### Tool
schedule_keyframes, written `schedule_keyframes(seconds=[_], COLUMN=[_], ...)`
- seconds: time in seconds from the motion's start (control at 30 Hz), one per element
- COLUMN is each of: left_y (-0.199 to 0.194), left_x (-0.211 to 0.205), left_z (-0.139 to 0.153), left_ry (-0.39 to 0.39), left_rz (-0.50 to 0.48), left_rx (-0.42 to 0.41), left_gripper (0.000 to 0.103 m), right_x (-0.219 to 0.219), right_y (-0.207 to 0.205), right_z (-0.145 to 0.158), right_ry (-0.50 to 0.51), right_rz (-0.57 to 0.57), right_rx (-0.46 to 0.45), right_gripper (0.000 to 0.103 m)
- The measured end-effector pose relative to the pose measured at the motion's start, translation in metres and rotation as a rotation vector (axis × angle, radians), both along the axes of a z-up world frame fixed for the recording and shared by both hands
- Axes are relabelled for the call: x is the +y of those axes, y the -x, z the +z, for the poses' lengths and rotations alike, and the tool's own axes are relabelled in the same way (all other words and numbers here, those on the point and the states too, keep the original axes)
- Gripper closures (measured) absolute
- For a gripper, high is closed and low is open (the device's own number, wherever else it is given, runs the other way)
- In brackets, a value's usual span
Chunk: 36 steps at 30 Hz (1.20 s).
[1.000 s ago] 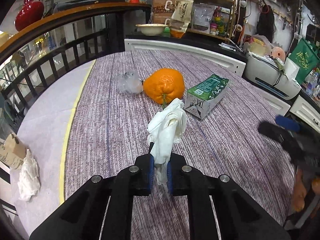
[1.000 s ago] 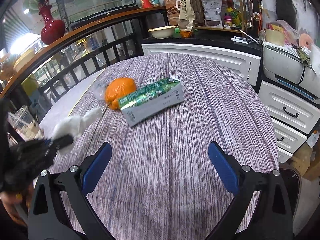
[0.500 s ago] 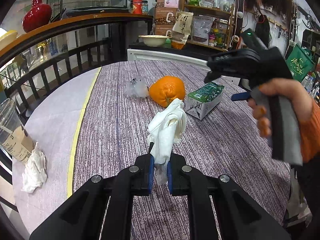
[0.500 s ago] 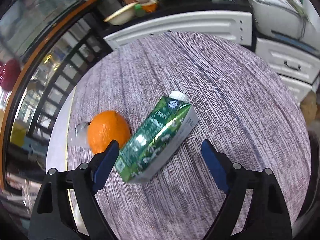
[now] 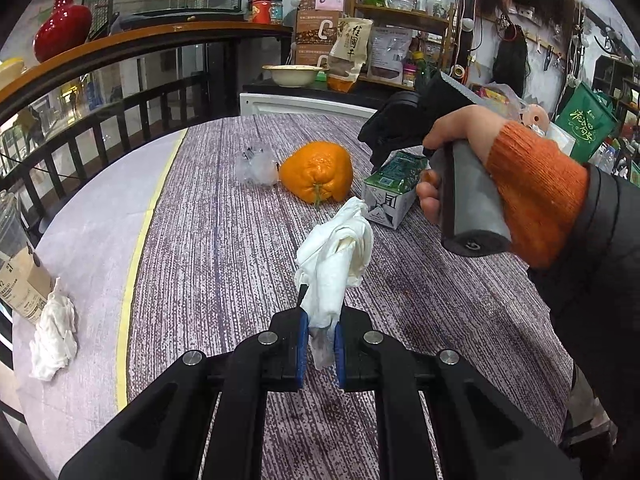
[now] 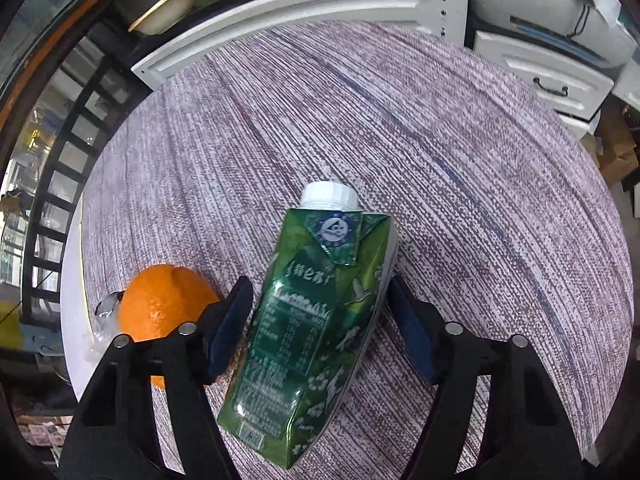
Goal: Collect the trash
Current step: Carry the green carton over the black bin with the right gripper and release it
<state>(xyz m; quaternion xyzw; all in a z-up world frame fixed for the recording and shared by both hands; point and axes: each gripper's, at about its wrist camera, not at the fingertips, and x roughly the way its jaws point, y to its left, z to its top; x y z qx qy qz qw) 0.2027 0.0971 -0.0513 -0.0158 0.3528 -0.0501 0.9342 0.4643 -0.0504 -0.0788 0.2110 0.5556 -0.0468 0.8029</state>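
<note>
Gripping a crumpled white tissue (image 5: 334,256), my left gripper (image 5: 319,346) has its blue pads pinched on the lower end, and the rest of the wad stands up above the jaws, over the purple woven tablecloth (image 5: 224,248). My right gripper (image 6: 320,320) points steeply down at a green drink carton (image 6: 312,320) that lies on its side on the cloth, white cap (image 6: 329,194) pointing away from me. Its jaws are closing with the carton between them; I see a thin gap at the left pad, and the right pad is at the carton's edge, where I cannot tell whether it touches. An orange (image 6: 164,308) sits just beside the carton on its left, with a scrap of clear plastic wrap (image 5: 256,164) next to it. From the left camera I see the hand (image 5: 460,148) in an orange cuff holding the right tool above the carton. Another crumpled tissue (image 5: 54,338) lies near the table's left edge, beside a paper cup (image 5: 18,276).
</note>
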Motion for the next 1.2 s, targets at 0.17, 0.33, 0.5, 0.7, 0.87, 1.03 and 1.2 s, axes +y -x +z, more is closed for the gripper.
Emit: schedule_keyframes(seconds=[0.17,0.33,0.5,0.7,0.87,1.03,1.2], left_y=[-0.001,0.000,0.003,0.011,0.022,0.033,0.045], left_x=[-0.002,-0.001,-0.001,-0.018,-0.041,-0.069,-0.096], left_z=[-0.003,-0.001,-0.001,0.003,0.006,0.010,0.014], left_ry=[-0.003,0.001,0.002,-0.014,-0.022,-0.033,-0.044], left_rz=[-0.005,-0.001,-0.002,-0.037,-0.083,-0.146,-0.196], left_rx=[0.011,0.002,-0.009,-0.026,-0.029,-0.024,-0.027], left_gripper=[0.092,0.092,0.092,0.092,0.092,0.092,0.092], right_x=[-0.004,-0.012,-0.033,-0.073,-0.113,-0.160,-0.201], right_y=[0.004,0.018,0.044,0.080,0.124,0.162,0.197], right_z=[0.005,0.006,0.011,0.019,0.031,0.034,0.034], right_ry=[-0.025,-0.063,-0.164,-0.235,-0.202,-0.199,-0.101], right_rz=[0.053,0.125,0.176,0.213,0.229,0.195,0.155], right_rx=[-0.004,-0.062,-0.086,-0.125,-0.203,-0.245,-0.318], right_gripper=[0.048,0.048,0.048,0.048,0.048,0.048,0.048])
